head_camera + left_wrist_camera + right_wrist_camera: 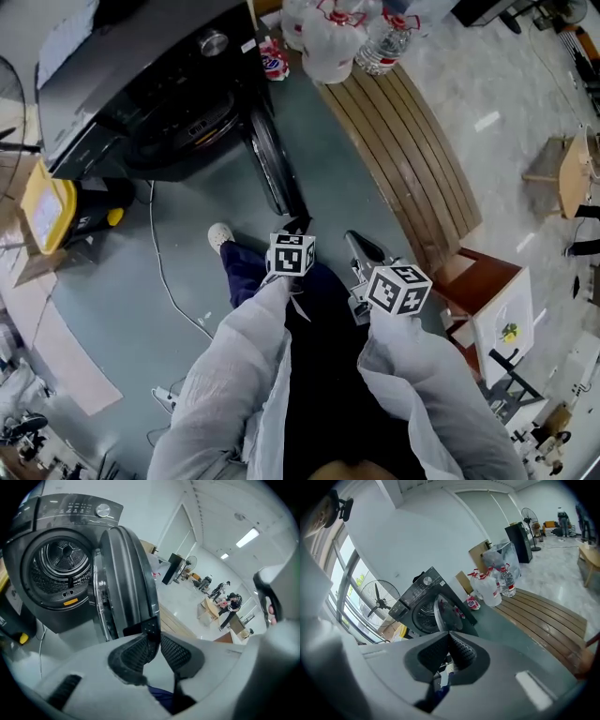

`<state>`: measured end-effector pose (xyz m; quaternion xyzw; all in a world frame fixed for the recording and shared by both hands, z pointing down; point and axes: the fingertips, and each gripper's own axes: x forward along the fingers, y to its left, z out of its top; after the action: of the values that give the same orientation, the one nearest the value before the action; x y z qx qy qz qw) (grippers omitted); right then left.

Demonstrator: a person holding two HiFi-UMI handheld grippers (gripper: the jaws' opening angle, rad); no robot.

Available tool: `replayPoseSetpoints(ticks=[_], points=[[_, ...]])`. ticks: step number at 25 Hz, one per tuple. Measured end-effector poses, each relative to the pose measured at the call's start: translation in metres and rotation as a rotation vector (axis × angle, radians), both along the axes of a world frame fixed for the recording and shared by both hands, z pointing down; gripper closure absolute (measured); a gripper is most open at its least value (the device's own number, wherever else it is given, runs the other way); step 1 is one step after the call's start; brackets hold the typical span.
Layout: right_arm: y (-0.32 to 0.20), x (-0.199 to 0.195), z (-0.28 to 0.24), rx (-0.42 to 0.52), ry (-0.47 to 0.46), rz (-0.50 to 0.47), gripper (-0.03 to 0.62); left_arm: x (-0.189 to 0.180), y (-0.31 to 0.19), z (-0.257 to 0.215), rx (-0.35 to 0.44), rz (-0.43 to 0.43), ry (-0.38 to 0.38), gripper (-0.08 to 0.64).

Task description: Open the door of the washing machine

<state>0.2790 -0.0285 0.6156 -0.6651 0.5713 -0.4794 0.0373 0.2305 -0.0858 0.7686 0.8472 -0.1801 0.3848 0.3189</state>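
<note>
Nearest, the person's pale sleeves point(253, 375) lead to the two tools, held side by side above a dark trouser leg. The left gripper point(158, 637) has its ribbed pads a narrow gap apart and nothing pinched between them; it points toward the lower edge of the washing machine door point(272, 164), close to it but not gripping it. The right gripper point(449, 634), just to the right, has its jaws pressed together at the tips and is empty. A pale shoe point(219, 234) rests on the grey-green floor point(122, 291) just left of the left gripper, and a thin cable point(159, 253) trails across the floor farther left. The door stands wide open, swung out toward the person and seen almost edge-on, hinged at the right side of the dark washing machine point(141, 94), whose drum point(63, 562) is exposed. A yellow object point(42, 202) sits on the floor at the machine's left. To the right of the door lies a slatted wooden board point(403, 159). At its far end stand large clear water bottles point(328, 37) with red caps, beside a small red and white container point(272, 61).
</note>
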Motion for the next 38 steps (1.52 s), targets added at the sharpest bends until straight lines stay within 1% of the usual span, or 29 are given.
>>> replayPoseSetpoints(ticks=[6, 10, 15, 18, 19, 21, 22, 26, 30, 34, 38], points=[[0.020, 0.018, 0.004, -0.011, 0.006, 0.079, 0.581, 0.032, 0.008, 0.002, -0.015, 0.062, 0.031, 0.468], [0.039, 0.030, 0.000, -0.021, 0.008, 0.146, 0.581, 0.051, 0.012, -0.001, -0.022, 0.086, 0.043, 0.469], [0.057, 0.039, -0.001, -0.034, 0.018, 0.181, 0.581, 0.067, 0.017, -0.003, -0.031, 0.110, 0.055, 0.468], [0.061, 0.043, -0.002, -0.037, 0.023, 0.203, 0.581, 0.073, 0.021, -0.004, -0.054, 0.136, 0.077, 0.472], [0.062, 0.044, -0.003, -0.035, 0.024, 0.208, 0.581, 0.074, 0.023, -0.005, -0.072, 0.147, 0.088, 0.440], [0.061, 0.044, -0.005, -0.031, 0.029, 0.210, 0.581, 0.074, 0.031, -0.009, -0.117, 0.164, 0.109, 0.344], [0.060, 0.044, -0.006, -0.028, 0.032, 0.207, 0.581, 0.073, 0.034, -0.012, -0.135, 0.171, 0.117, 0.327], [0.046, 0.042, -0.018, 0.008, 0.033, 0.177, 0.581, 0.057, 0.045, -0.034, -0.156, 0.197, 0.142, 0.322], [0.028, 0.032, -0.033, 0.042, 0.059, 0.105, 0.581, 0.023, 0.041, -0.066, -0.142, 0.174, 0.179, 0.322], [0.007, 0.021, -0.048, 0.077, 0.067, 0.032, 0.581, -0.018, 0.013, -0.102, -0.078, 0.080, 0.207, 0.333], [-0.021, 0.004, -0.078, 0.149, 0.051, -0.043, 0.581, -0.057, -0.020, -0.148, 0.026, -0.031, 0.244, 0.341]])
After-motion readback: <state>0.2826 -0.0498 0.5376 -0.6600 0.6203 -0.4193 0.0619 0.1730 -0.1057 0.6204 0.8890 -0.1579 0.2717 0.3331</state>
